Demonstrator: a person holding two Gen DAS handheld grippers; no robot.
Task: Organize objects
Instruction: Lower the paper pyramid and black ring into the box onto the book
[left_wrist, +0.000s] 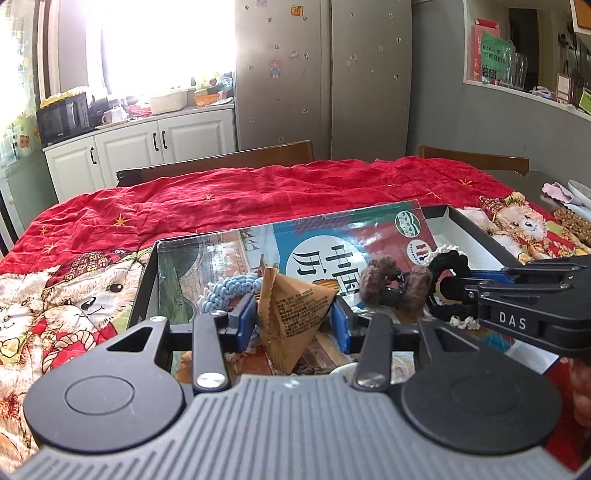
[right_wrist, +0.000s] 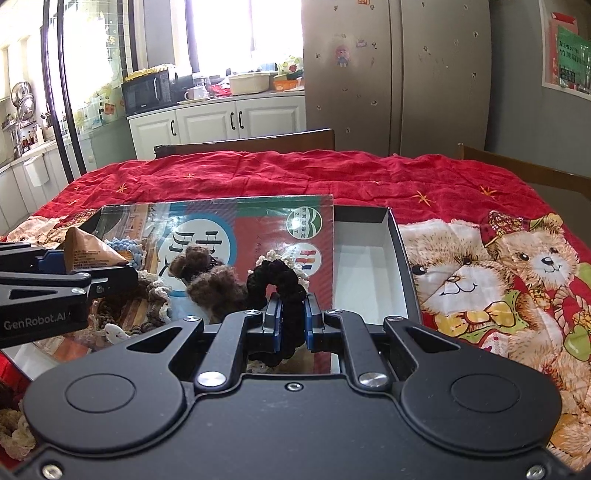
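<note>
Left tool (left_wrist: 294, 319) clamps brown packet (left_wrist: 291, 314); right tool (right_wrist: 291, 321) pinches black scrunchie (right_wrist: 275, 282).

Blown-out window (left_wrist: 162, 40) backlight, fisheye warping

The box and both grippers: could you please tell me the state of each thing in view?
Left gripper: shut on brown triangular packet.
Right gripper: shut on black scrunchie.
Box: open, right end bare.
Book: lying in the box.
Brown fuzzy scrunchie: loose on the book.
Blue scrunchie: loose on the book.
</note>
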